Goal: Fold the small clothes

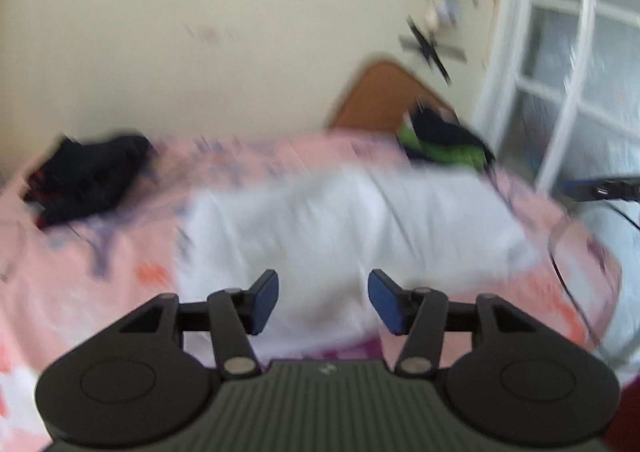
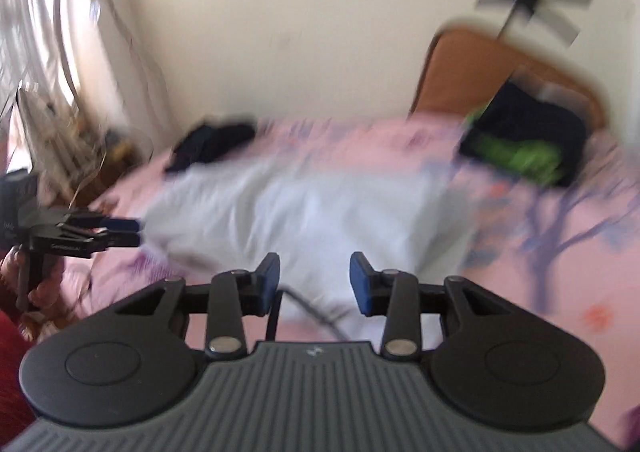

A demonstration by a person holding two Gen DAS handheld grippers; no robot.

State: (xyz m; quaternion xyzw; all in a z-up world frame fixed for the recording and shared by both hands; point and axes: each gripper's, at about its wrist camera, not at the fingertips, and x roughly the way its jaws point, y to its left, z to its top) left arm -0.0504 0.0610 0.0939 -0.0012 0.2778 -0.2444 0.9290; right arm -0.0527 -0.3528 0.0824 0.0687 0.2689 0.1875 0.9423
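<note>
Mostly blurred, no legible writing, both claws [image 1: 323, 302] [image 2: 315, 283] open, empty.

bed [image 1: 100, 292] w/ pink floral sheet, purple tree print, few orange blotches. white garment [image 1: 340, 219] spread flat mid-bed, wrinkly, takes up most of middle. dark clothes heap [image 1: 88, 175] far left, touching sheet, just off white garment's corner. black + neon green piece [image 1: 444, 143] far right, up by brown headboard [image 1: 380, 95]. both views blurry so no finer detail.
</note>
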